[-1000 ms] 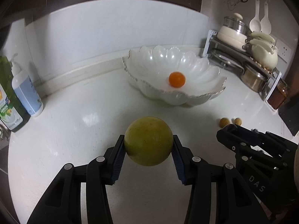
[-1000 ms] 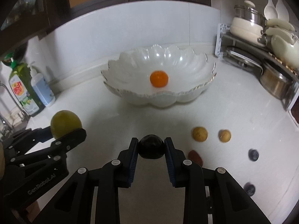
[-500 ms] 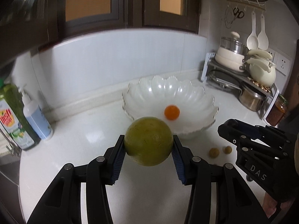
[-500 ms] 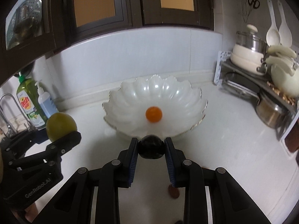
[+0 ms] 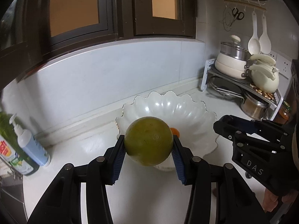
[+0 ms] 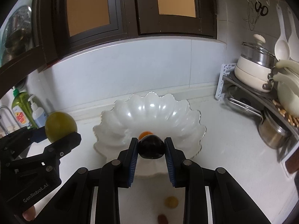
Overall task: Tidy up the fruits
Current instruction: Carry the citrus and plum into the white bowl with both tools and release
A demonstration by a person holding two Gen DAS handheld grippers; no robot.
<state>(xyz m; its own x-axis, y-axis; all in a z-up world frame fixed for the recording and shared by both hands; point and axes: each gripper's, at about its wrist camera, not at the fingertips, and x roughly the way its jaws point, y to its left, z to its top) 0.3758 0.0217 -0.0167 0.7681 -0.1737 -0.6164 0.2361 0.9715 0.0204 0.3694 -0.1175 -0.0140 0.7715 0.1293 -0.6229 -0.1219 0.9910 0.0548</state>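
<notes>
My left gripper (image 5: 148, 149) is shut on a large green round fruit (image 5: 148, 141), held in the air in front of the white scalloped bowl (image 5: 186, 110). My right gripper (image 6: 151, 149) is shut on a small dark plum (image 6: 151, 146), held just in front of the same bowl (image 6: 149, 110). A small orange fruit (image 6: 144, 134) lies in the bowl, partly hidden behind each held fruit (image 5: 175, 131). In the right wrist view the left gripper with the green fruit (image 6: 60, 127) is at the left. A small yellow fruit (image 6: 171, 202) and a reddish one (image 6: 162, 218) lie on the counter below.
A dish rack with pots and a kettle (image 5: 243, 80) stands at the right against the wall. Soap bottles (image 5: 26, 149) stand at the left by the sink. The backsplash wall and dark cabinets are behind the bowl.
Both grippers have risen and tilted up with their fruits, moving closer to the bowl. The counter fruits have dropped to the bottom of the right view.
</notes>
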